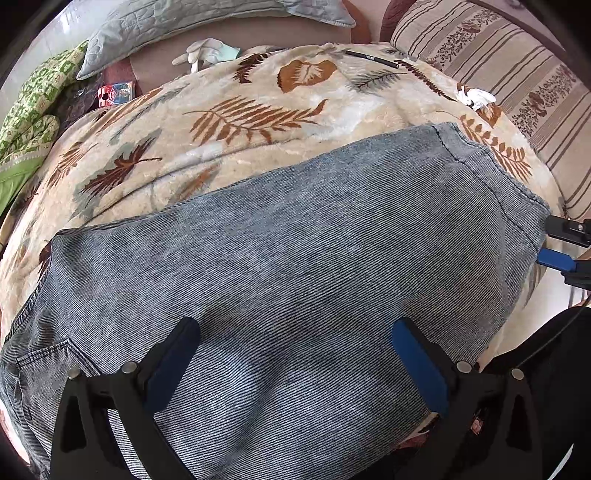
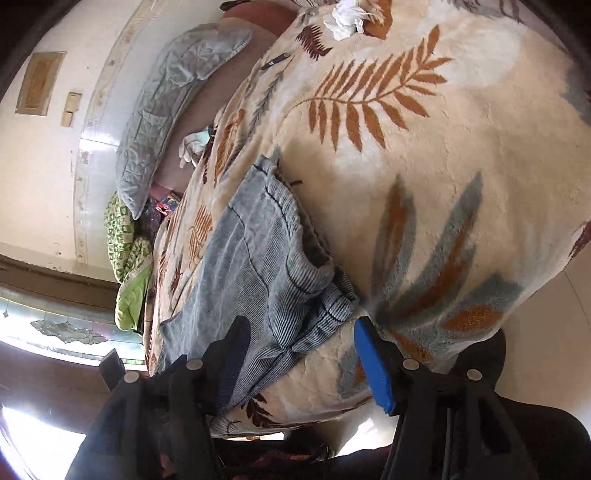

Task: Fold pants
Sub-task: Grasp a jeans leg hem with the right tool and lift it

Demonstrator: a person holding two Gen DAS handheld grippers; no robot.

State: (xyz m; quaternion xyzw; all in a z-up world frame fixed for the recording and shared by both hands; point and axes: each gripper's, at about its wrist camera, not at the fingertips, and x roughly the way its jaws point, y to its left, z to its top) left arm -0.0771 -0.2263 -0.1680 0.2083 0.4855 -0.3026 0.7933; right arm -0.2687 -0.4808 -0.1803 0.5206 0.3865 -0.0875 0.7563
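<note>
Grey-blue ribbed denim pants (image 1: 295,240) lie folded flat on a cream blanket with a leaf print (image 1: 240,110). My left gripper (image 1: 293,325) hovers over the near part of the pants, jaws wide open and holding nothing. My right gripper (image 1: 561,247) shows at the right end of the pants. In the right wrist view, the right gripper (image 2: 301,325) is open. The bunched end of the pants (image 2: 266,258) lies just ahead, partly between its fingers, and the pads are clear of it.
A grey quilted pillow (image 1: 177,26), a white glove (image 1: 203,53) and a green patterned cloth (image 1: 33,110) lie at the back left. A black pen (image 1: 371,59) and crumpled white cloth (image 1: 474,96) rest on the blanket. A striped cushion (image 1: 517,85) is at right.
</note>
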